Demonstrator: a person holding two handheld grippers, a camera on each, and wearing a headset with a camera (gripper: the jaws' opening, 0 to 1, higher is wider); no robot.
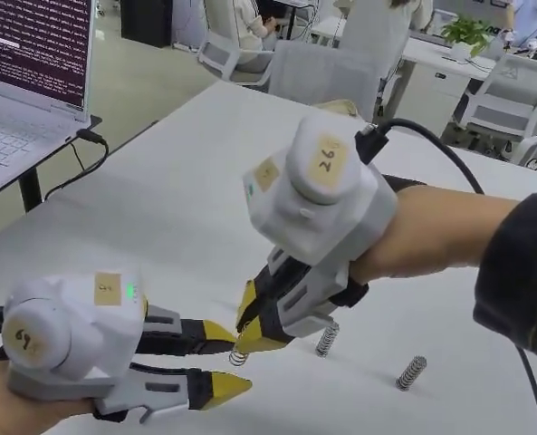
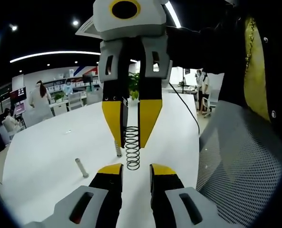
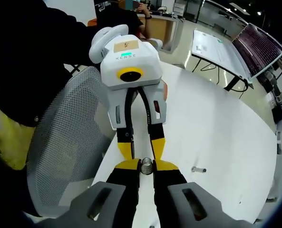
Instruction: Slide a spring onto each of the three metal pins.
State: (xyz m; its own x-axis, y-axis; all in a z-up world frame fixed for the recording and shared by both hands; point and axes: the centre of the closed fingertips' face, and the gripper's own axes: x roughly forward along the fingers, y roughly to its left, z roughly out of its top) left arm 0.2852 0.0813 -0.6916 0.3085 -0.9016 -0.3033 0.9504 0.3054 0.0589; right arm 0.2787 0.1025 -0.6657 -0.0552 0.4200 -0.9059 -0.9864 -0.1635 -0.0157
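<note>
My right gripper [image 1: 247, 342] reaches down from the right and is shut on a small steel spring [image 1: 239, 356] just above the white table [image 1: 159, 227]. In its own view the spring [image 3: 146, 166] shows end-on between the yellow tips. My left gripper [image 1: 225, 359] lies low at the left with its jaws apart, the tips right beside the spring [image 2: 132, 147], which hangs from the right gripper [image 2: 132, 124]. Two more springs [image 1: 327, 338] [image 1: 411, 372] lie on the table further right. Two small grey cylinders [image 2: 81, 167] [image 2: 118, 148] stand behind; I cannot tell whether they are springs or pins.
A laptop [image 1: 23, 72] sits on a stand at the far left. Office chairs [image 1: 313, 72] and desks stand beyond the table's far edge. A black cable [image 1: 449, 159] runs from the right gripper. A mesh chair back [image 3: 64, 142] is close by. A small grey piece [image 3: 198, 169] lies on the table.
</note>
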